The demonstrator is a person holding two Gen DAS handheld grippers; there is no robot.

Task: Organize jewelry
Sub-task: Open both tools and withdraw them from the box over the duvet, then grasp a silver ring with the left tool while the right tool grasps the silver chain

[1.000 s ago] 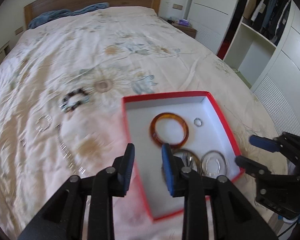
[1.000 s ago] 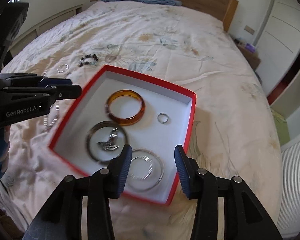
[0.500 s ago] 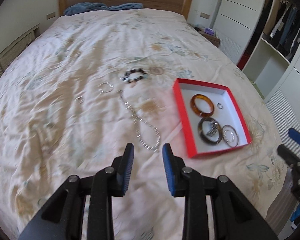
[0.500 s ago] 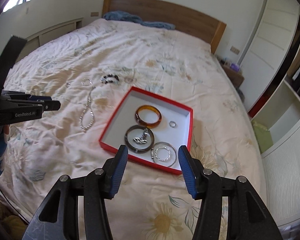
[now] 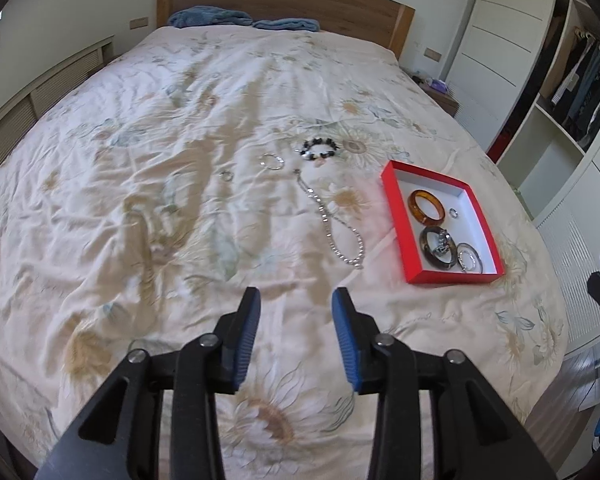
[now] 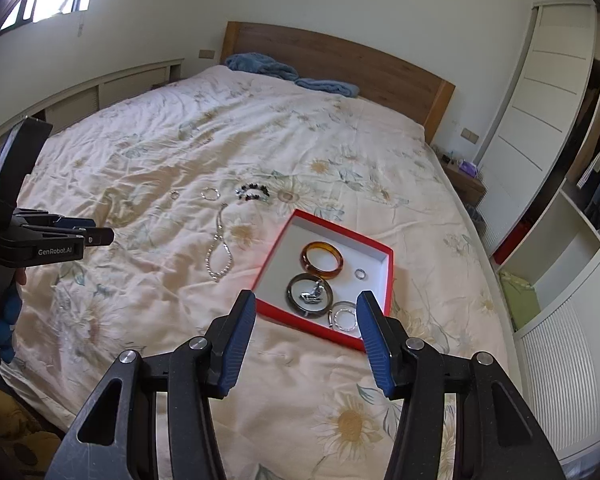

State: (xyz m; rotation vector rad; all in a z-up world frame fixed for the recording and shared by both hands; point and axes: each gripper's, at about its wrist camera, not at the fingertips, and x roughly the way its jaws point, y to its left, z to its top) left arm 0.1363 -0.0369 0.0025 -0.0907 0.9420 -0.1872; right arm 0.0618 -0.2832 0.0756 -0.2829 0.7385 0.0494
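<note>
A red box point(image 5: 396, 216) point(image 6: 274, 254) with a white inside lies on the bed. It holds an amber bangle point(image 5: 426, 207) point(image 6: 322, 266), a dark bangle with a silver charm point(image 5: 438, 248) point(image 6: 310, 294), a silver bangle point(image 5: 470, 258) point(image 6: 344, 316) and a small ring point(image 5: 453, 212) point(image 6: 360, 274). On the bedspread to its left lie a silver chain necklace point(image 5: 332, 228) point(image 6: 218, 248), a black bead bracelet point(image 5: 320, 149) point(image 6: 253, 193), a thin silver hoop point(image 5: 272, 161) point(image 6: 210, 193) and a small ring point(image 5: 227, 176) point(image 6: 174, 194). My left gripper point(image 5: 296, 332) and right gripper point(image 6: 306, 344) are open, empty, well back from them.
The wide floral bedspread point(image 5: 180, 160) has a wooden headboard point(image 5: 284, 4) and blue folded cloths point(image 5: 212, 16) at the far end. A white wardrobe with open shelves point(image 6: 560, 200) stands on the right, a bedside table point(image 6: 464, 178) beside the bed.
Both grippers have pulled back and up from the red box, so much more of the bed shows. Both stay open and empty. The jewelry has not moved.
</note>
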